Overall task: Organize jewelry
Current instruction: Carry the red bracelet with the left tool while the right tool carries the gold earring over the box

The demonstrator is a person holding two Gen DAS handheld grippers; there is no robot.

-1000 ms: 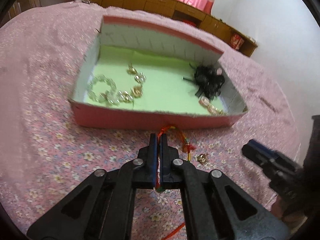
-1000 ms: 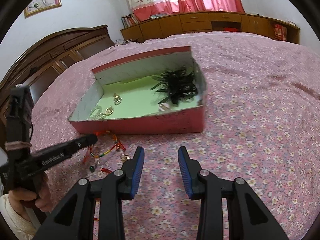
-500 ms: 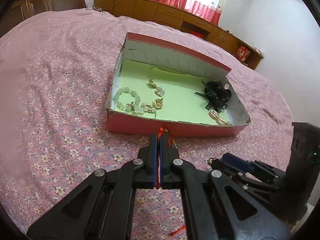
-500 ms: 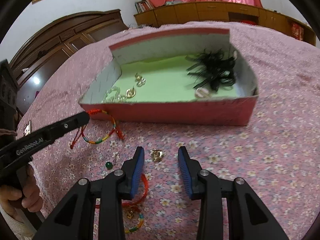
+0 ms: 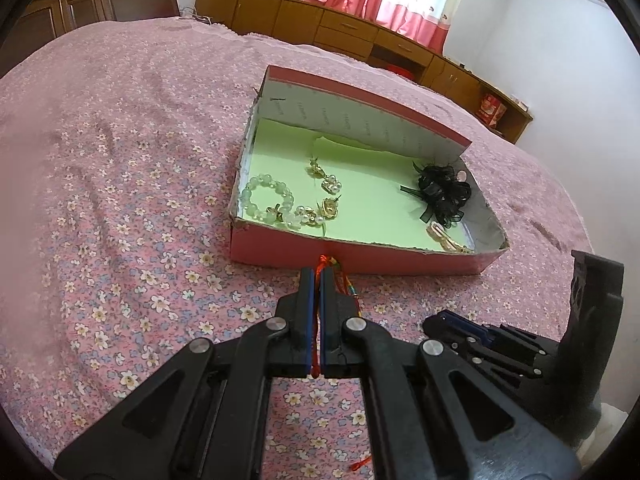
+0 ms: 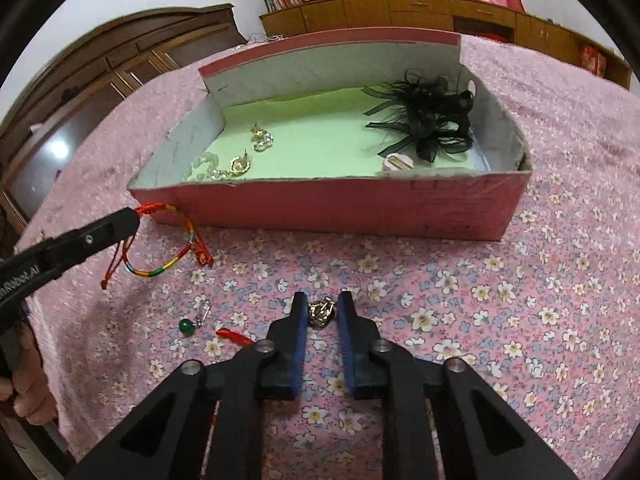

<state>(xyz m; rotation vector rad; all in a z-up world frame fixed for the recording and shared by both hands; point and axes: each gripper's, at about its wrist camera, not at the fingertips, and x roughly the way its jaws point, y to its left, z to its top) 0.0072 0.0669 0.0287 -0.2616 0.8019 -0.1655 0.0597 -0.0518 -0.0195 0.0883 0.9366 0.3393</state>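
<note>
A pink box (image 5: 360,258) (image 6: 400,212) with a green floor lies on the bed. In it are a pale bead bracelet (image 5: 266,198), gold earrings (image 5: 330,184), a black ribbon flower (image 5: 442,194) (image 6: 432,116) and a pink clip (image 6: 396,162). My left gripper (image 5: 318,274) (image 6: 132,218) is shut on a red and rainbow cord bracelet (image 6: 164,248), lifted just before the box's near wall. My right gripper (image 6: 322,306) (image 5: 444,318) is open, its fingers on either side of a gold earring (image 6: 320,312) on the bedspread.
A green bead earring (image 6: 188,326) and a red cord piece (image 6: 236,336) lie on the floral bedspread (image 6: 520,320) left of my right gripper. Wooden cabinets (image 5: 360,36) and a dark headboard (image 6: 100,64) stand behind the bed.
My left gripper lifted the cord bracelet and drew back from the box. My right gripper moved forward and down until its open fingers straddle the gold earring.
</note>
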